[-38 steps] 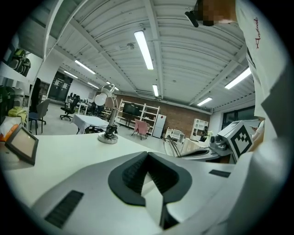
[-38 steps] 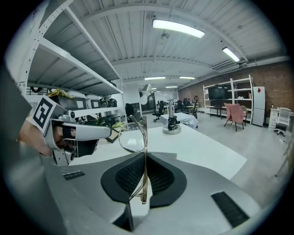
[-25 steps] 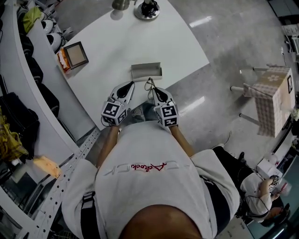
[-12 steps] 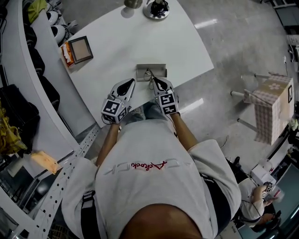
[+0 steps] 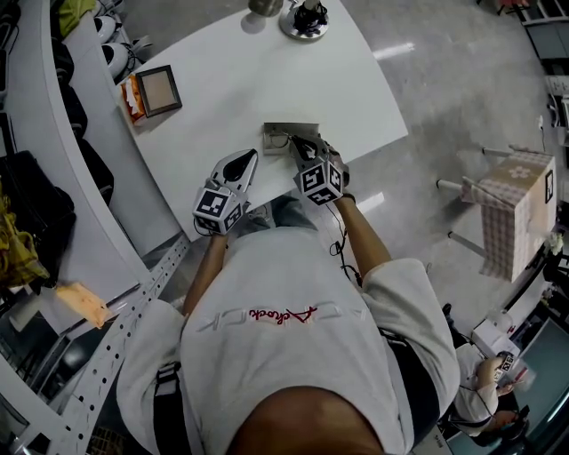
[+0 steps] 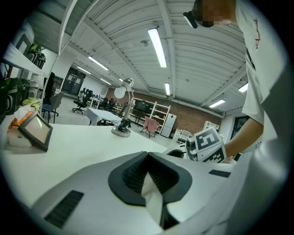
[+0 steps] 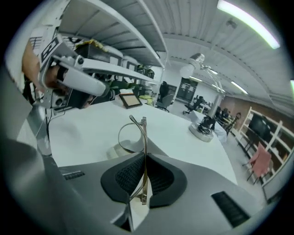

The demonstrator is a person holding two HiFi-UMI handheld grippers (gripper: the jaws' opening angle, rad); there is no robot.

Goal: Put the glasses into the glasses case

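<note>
The grey glasses case (image 5: 291, 135) lies open on the white table (image 5: 222, 98), near its front edge. My right gripper (image 5: 300, 147) is shut on a thin-framed pair of glasses (image 5: 284, 140), held at the case's near side. In the right gripper view the glasses (image 7: 143, 137) stand on edge between the pads, one lens ring sticking out to the left over the case (image 7: 115, 150). My left gripper (image 5: 246, 163) hovers over the table left of the case, its jaws shut with nothing in them. The left gripper (image 6: 147, 158) points across the table.
A small framed screen (image 5: 161, 90) leans by an orange box (image 5: 132, 100) at the table's left. A lamp base (image 5: 305, 19) and a metal cup (image 5: 265, 7) stand at the far edge. Shelving runs along the left; a checked stool (image 5: 520, 200) stands on the right.
My right gripper has carried the glasses forward to the case and rolled, so its marker cube now faces differently. The left gripper has stayed in place.
</note>
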